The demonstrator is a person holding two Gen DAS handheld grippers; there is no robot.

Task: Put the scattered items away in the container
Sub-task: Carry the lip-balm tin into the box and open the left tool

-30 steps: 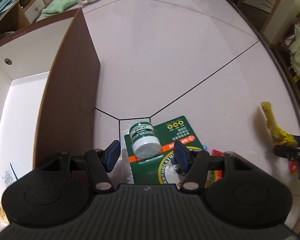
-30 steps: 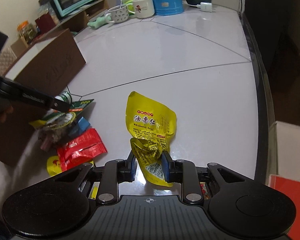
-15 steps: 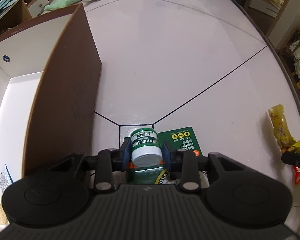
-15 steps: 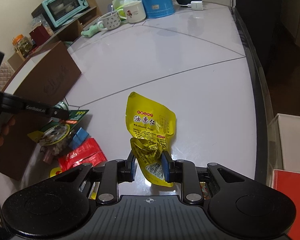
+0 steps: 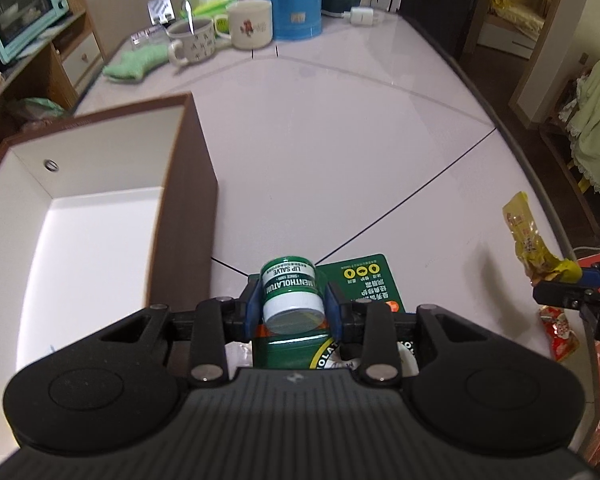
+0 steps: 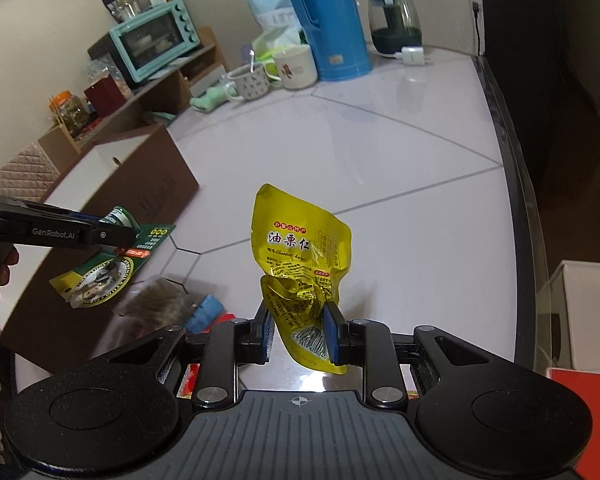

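My left gripper (image 5: 292, 306) is shut on a green-and-white lip salve jar (image 5: 291, 294) attached to a green card pack (image 5: 364, 284), lifted above the table beside the brown box (image 5: 180, 216) with a white inside. The jar and pack also show in the right wrist view (image 6: 118, 216), hanging from the left gripper (image 6: 120, 228). My right gripper (image 6: 298, 334) is shut on a crumpled yellow chestnut pouch (image 6: 300, 252), held up off the table. The pouch also shows at the right of the left wrist view (image 5: 526, 236).
A clear bag of dark snacks (image 6: 160, 304), a blue packet (image 6: 204, 312) and red packets (image 5: 560, 334) lie on the white table (image 5: 340, 140). Mugs (image 5: 192, 42), a blue thermos (image 6: 328, 20), a green cloth (image 5: 134, 66) and a kettle (image 6: 394, 24) stand at the far end.
My left gripper closed on the lip salve jar and lifted it with its card pack off the table. My right gripper raised the yellow pouch higher.
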